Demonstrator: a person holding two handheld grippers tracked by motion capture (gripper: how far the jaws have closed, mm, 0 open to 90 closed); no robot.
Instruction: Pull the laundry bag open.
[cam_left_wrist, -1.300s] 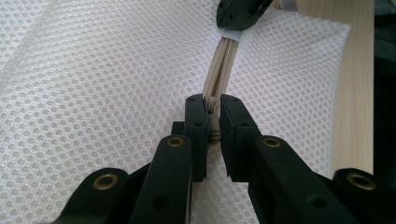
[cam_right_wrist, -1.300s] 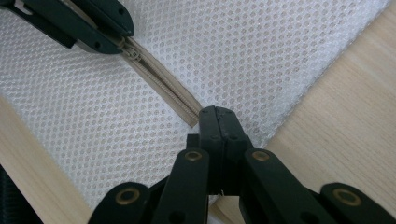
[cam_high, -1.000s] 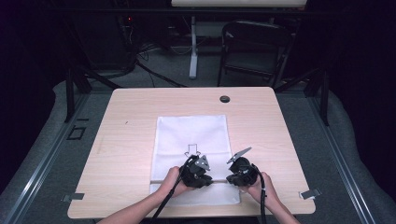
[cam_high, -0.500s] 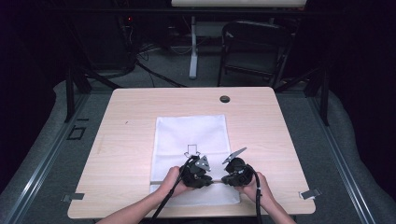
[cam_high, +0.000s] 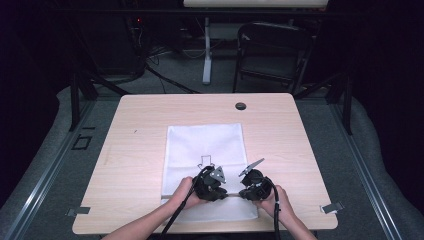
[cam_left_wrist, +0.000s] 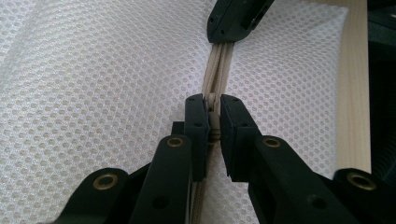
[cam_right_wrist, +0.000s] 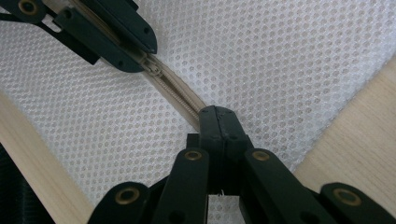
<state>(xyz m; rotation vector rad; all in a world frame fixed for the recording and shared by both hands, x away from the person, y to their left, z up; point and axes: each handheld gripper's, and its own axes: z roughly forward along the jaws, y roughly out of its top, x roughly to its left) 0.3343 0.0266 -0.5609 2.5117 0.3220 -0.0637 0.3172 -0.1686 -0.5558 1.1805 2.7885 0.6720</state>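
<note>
With the left claw (cam_left_wrist: 212, 105) clamped on the zipper pull (cam_left_wrist: 213, 103) and the right claw (cam_right_wrist: 218, 113) pinching the zipper (cam_right_wrist: 180, 99), we hold both unmoved, the mesh bag (cam_high: 205, 145) unopened.

I am counting one white mesh bag (cam_high: 205, 150) lying on one wooden table (cam_high: 135, 165). Am seeing one beige zipper (cam_right_wrist: 175, 98) on bag, with one zipper slider (cam_right_wrist: 152, 65). Am holding two grippers: my left gripper (cam_high: 212, 192), my right gripper (cam_high: 245, 192). Two hands are showing, my left hand (cam_high: 184, 195) and my right hand (cam_high: 275, 199). One round dark grommet (cam_high: 240, 106) is sitting near table far edge. One black folding chair (cam_high: 270, 55) is standing behind table.
</note>
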